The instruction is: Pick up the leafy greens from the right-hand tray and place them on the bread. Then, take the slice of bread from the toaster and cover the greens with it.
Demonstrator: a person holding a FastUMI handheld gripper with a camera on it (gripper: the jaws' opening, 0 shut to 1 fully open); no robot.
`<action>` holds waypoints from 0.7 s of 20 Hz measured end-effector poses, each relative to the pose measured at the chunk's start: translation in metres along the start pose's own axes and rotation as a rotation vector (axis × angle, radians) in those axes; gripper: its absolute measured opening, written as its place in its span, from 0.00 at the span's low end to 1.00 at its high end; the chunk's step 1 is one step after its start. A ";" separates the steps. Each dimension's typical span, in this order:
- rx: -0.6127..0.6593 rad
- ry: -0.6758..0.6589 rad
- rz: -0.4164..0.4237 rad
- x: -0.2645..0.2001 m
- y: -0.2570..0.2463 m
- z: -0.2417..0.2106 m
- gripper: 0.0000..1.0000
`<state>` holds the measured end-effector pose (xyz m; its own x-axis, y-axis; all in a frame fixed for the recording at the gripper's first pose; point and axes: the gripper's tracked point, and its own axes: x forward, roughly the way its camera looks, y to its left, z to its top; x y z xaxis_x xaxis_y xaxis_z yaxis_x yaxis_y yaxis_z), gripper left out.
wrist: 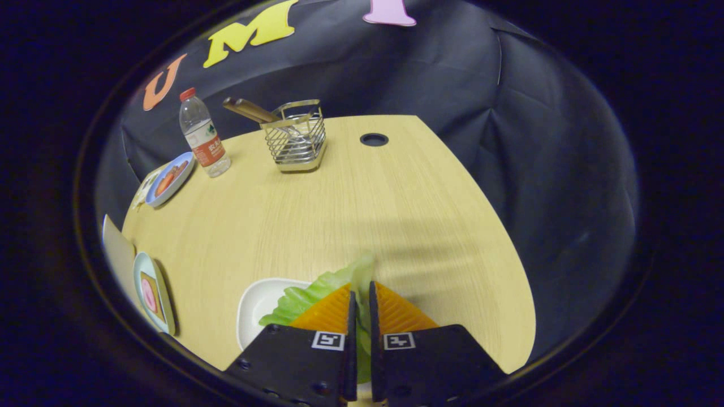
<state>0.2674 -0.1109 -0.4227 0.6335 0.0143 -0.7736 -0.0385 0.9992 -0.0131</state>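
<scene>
My gripper [362, 294] is shut on the leafy greens [317, 294], a light green ruffled leaf pinched between both fingers and sticking out ahead of them and to their left. The leaf hangs over the white tray [254, 308], which lies just left of the fingers. Further left, at the table's near-left corner, a pale blue plate [151, 294] carries a slice of bread [154, 295] with a pink round piece on it. The toaster is hidden from this view.
Beyond the fingers stretches a light wooden table [339, 209]. At its far side stand a wire basket [296, 140] with utensil handles, a water bottle [203, 135] and a blue plate [169, 180] of food. A cable hole [374, 139] lies far right.
</scene>
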 end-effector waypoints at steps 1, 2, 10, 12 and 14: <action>-0.012 -0.001 -0.015 -0.001 -0.001 0.000 0.09; -0.021 -0.004 -0.014 0.000 -0.002 -0.003 0.01; -0.075 -0.102 0.087 -0.050 0.036 0.004 0.00; -0.077 -0.132 0.101 -0.069 0.049 0.006 0.00; -0.072 -0.158 0.116 -0.092 0.066 0.006 0.00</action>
<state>0.2113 -0.0460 -0.3480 0.7347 0.1401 -0.6637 -0.1692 0.9854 0.0207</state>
